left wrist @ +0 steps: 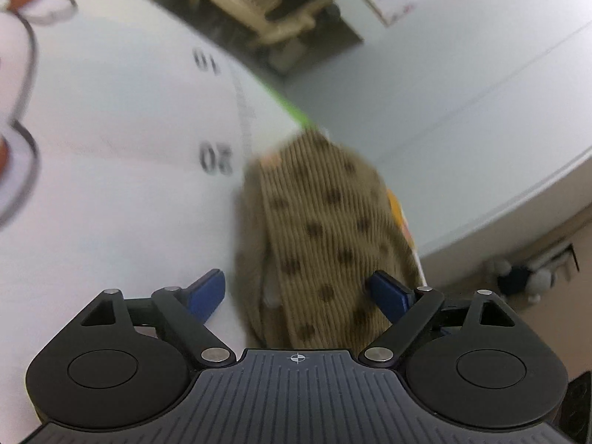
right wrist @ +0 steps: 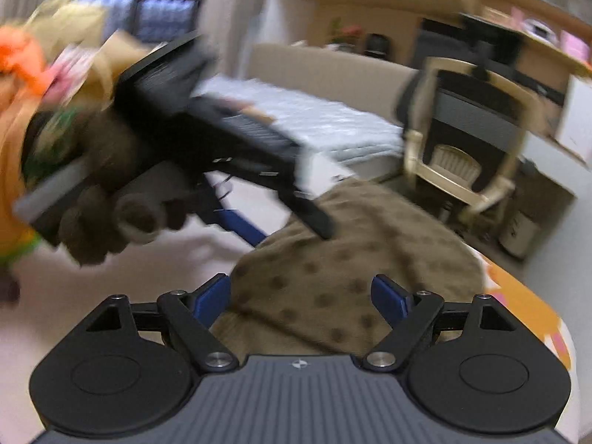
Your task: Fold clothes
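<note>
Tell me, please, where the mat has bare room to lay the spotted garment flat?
Bare white mat lies left of the spotted garment, out to the printed numbers. The garment's right side is crowded against the mat's edge. Both open grippers, left gripper and right gripper, straddle the cloth.

My left wrist camera sits just behind my left hand-held gripper (left wrist: pixel 298 290) and looks steeply down, very close over the brown spotted garment (left wrist: pixel 325 229) on the white printed surface (left wrist: pixel 122 118), with the floor beyond its edge. My right wrist camera rides behind my right hand-held gripper (right wrist: pixel 299 298), tilted more level across the room toward a bed (right wrist: pixel 296 118) and chair (right wrist: pixel 462 137). Both views share the garment and chair; the right view also catches my left hand-held gripper.
</note>
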### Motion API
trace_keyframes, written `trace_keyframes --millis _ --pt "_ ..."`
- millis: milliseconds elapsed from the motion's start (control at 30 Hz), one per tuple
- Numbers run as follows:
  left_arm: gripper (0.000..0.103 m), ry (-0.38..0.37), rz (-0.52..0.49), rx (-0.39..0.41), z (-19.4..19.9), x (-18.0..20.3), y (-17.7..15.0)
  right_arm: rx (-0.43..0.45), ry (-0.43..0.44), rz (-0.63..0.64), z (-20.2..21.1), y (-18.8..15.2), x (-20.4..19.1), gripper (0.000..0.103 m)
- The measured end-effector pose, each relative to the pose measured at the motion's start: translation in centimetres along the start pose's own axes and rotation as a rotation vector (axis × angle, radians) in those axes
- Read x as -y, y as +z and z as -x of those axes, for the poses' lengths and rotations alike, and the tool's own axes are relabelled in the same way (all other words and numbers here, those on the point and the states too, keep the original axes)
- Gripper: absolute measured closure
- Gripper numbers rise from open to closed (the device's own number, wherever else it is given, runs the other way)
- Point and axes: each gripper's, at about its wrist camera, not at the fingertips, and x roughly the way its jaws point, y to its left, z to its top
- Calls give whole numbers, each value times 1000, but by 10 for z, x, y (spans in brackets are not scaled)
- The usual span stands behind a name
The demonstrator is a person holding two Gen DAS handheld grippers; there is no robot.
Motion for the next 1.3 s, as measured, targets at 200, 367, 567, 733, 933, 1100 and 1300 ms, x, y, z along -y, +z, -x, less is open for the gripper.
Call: trace_keyframes --millis 200,367,567,733,933,1100,1300 --pt "10 -119 -68 -3 12 30 0 -21 -57 -105 -6 -10 22 13" --pt "10 -147 -70 -17 11 38 1 41 -96 -42 8 1 2 12" --pt "9 -162 -95 -16 14 48 1 21 -94 86 -12 7 -28 5" --pt "9 -162 -118 36 31 35 3 6 -166 64 -19 1 -12 13" --pt "12 -57 -217 85 44 3 -1 23 -175 7 -9 -2 5 13" --pt "29 64 -344 26 25 -1 -10 21 -160 -11 -9 -9 3 13" --pt "32 34 -416 0 5 -1 -14 29 -157 -16 -6 -8 13 13"
